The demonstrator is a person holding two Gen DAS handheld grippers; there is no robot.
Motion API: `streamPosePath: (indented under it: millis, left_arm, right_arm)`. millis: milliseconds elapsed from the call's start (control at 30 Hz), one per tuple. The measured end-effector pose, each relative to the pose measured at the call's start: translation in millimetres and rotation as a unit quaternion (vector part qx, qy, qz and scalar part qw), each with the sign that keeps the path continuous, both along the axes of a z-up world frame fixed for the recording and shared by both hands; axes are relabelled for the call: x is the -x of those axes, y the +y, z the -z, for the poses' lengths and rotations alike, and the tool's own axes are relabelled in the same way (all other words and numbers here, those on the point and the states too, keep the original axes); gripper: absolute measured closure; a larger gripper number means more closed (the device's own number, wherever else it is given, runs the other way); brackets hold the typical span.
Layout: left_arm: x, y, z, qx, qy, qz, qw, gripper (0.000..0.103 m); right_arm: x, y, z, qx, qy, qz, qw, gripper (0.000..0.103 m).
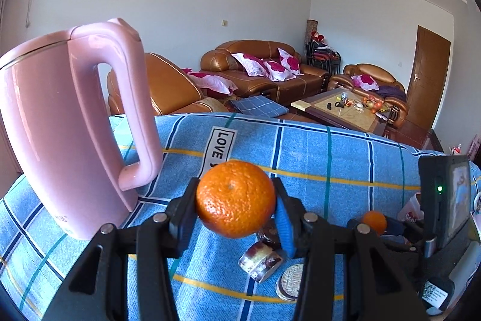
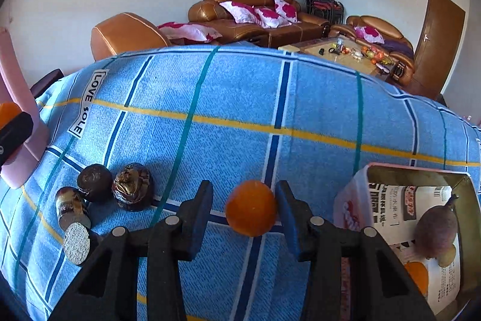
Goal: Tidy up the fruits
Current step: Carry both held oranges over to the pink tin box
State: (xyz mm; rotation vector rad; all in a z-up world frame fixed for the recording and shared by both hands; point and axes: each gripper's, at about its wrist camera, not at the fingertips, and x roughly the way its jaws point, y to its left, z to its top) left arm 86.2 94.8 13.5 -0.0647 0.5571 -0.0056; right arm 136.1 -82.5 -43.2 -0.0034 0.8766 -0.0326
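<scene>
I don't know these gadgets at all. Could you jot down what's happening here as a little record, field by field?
Surface: blue plaid cloth
Left gripper: shut on a large orange, lifted above the cloth
Right gripper: open, jaws on either side of a small orange
Box: by the right gripper, holding a purple fruit
Dark fruits: loose on the cloth, left of the right gripper
Pink kettle: upright on the cloth

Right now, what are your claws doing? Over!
Left claw shut on big orange, lifted by the kettle. Right claw open around small orange. Box at right, nothing blocking it.
</scene>
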Motion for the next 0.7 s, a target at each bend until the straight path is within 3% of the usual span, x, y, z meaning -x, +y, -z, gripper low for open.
streamPosePath:
  millis: [133, 200, 333, 467, 700]
  left_arm:
    - [-1, 0, 0, 0.003, 0.004, 0.002, 1.0, 0.055]
    - [-1, -3, 2, 0.0, 0.005, 0.004, 1.0, 0.055]
    - [-1, -10, 6, -0.003, 0.007, 0.01, 0.9999, 0.055]
    - [4, -22, 10, -0.015, -0.003, 0.013, 0.9998, 0.055]
    - [20, -43, 12, -0.03, -0.023, 0.029, 0.9989, 0.055]
  right_arm:
    - [-1, -5, 2, -0.022, 0.005, 0.009, 1.0, 0.059]
    - [1, -2, 2, -0.016, 0.005, 0.002, 1.0, 0.069]
    - [19, -2, 0, -0.053, -0.007, -0.018, 0.998, 0.07]
    - [59, -4, -23, -0.071, -0.105, -0.023, 0.992, 0.07]
    - [107, 3, -50, 0.023, -0.221, 0.001, 0.975, 0.07]
